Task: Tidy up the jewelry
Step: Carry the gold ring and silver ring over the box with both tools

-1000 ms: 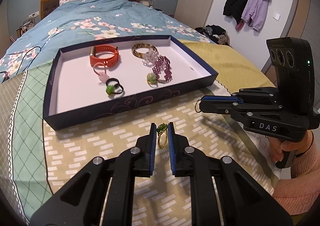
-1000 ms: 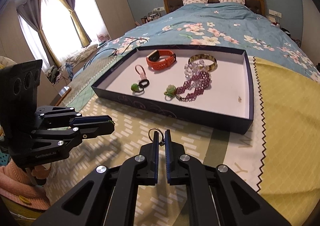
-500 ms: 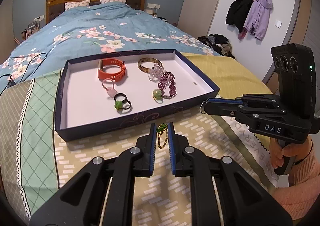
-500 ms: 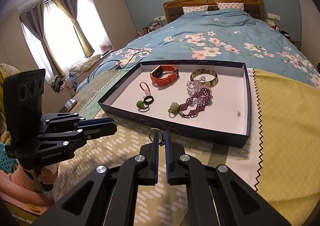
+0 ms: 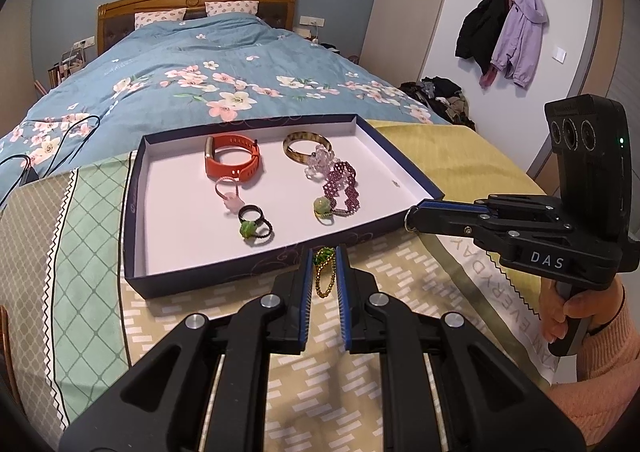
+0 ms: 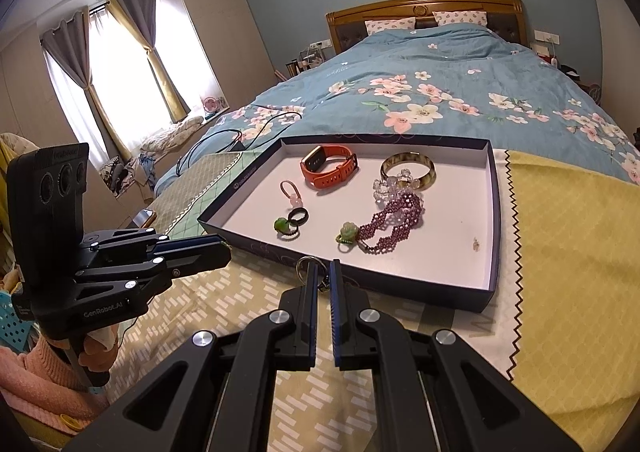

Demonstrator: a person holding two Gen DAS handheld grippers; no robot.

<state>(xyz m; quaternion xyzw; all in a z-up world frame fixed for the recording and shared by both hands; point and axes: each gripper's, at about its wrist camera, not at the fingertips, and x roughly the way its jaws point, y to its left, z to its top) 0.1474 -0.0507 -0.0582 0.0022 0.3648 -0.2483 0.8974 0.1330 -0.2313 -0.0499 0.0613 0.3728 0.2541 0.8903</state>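
A dark blue tray (image 5: 248, 276) with a white floor lies on the bed; it also shows in the right wrist view (image 6: 494, 212). In it are an orange watch band (image 5: 234, 162), a gold bangle (image 5: 306, 148), a purple bead bracelet (image 5: 342, 188), a pink ring (image 5: 229, 198) and green-stone rings (image 5: 252, 226). My left gripper (image 5: 323, 258) is shut on a gold beaded ring with a green stone (image 5: 323, 272), held in front of the tray's near wall. My right gripper (image 6: 323, 272) is shut on a silver ring (image 6: 306, 266), also just short of the tray.
The tray rests on a patterned yellow and green cloth (image 5: 400, 272) over a blue floral duvet (image 5: 240, 84). Black cables (image 6: 240, 132) lie on the bed left of the tray. Coats (image 5: 504, 32) hang on the right wall. Curtained windows (image 6: 120, 64) are at the left.
Both grippers have risen and pulled back a little from the tray, each still holding its ring. The tray now sits farther away in both views.
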